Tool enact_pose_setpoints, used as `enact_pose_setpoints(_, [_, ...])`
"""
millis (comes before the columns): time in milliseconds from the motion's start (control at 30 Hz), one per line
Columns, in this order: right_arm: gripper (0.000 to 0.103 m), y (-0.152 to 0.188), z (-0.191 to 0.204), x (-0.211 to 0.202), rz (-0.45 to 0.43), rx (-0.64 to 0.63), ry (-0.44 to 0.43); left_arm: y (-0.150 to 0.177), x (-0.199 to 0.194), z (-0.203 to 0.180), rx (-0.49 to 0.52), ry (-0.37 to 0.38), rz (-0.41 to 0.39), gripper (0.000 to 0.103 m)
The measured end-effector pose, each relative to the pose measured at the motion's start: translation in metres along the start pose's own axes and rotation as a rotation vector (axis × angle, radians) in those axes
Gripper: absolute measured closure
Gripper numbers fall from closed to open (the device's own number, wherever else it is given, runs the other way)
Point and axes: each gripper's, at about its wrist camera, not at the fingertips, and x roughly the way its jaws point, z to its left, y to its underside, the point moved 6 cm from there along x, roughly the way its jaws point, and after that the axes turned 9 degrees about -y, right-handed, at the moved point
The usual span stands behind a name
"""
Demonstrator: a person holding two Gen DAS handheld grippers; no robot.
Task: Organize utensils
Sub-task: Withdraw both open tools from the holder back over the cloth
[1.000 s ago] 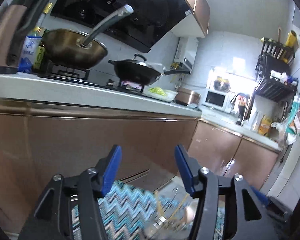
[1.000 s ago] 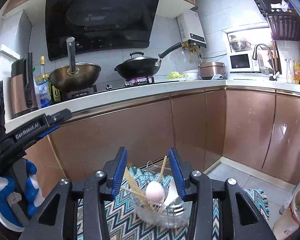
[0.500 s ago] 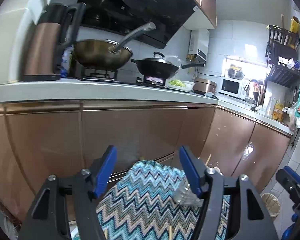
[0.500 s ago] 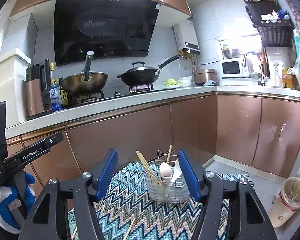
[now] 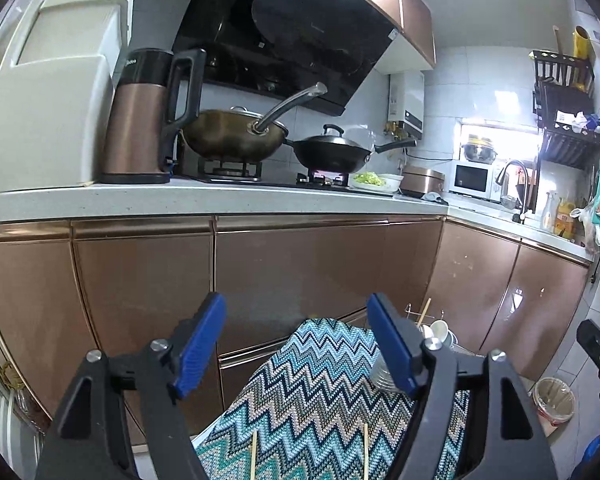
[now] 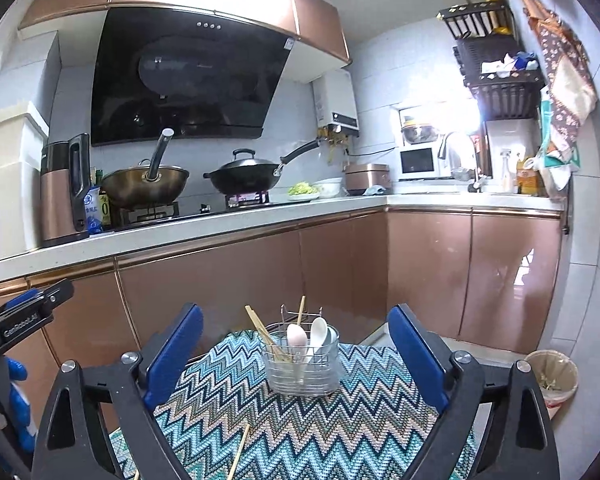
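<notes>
We have drawn both spread, empty grippers, left gripper (image 5: 296, 344) and right gripper (image 6: 296, 352), back from the wire utensil caddy (image 6: 302, 364); loose chopsticks (image 6: 238, 454) remain on the zigzag mat (image 6: 300, 432).

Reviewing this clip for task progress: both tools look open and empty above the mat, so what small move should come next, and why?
Probably lower the right tool onto the loose chopstick on the mat and close on it. The holder already has spoons and chopsticks, while chopsticks lie outside it, and both tools, including the left, are open and empty.
</notes>
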Motion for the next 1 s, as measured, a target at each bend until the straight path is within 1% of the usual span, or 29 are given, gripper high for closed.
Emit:
enact_pose_setpoints(100, [0.008,0.000,0.000,-0.007,-0.010,-0.008,0.024,0.000,-0.004,0.000,0.004,0.000,-0.001,0.031])
enact_pose_setpoints(333, [0.005,0.000,-0.009,-0.023,-0.030,-0.001,0.113,-0.002,-0.016,0.002,0.004,0.000,-0.009,0.031])
enact_pose_setpoints(667, [0.000,0.003,-0.025,-0.038,-0.043,-0.015,0.243,-0.004,-0.022,-0.008,0.021,0.009,-0.011,0.031])
enact_pose_setpoints(1000, [0.000,0.003,-0.043,-0.051,-0.086,-0.017,0.361,-0.003,-0.026,-0.018,0.039,0.022,-0.013,0.030])
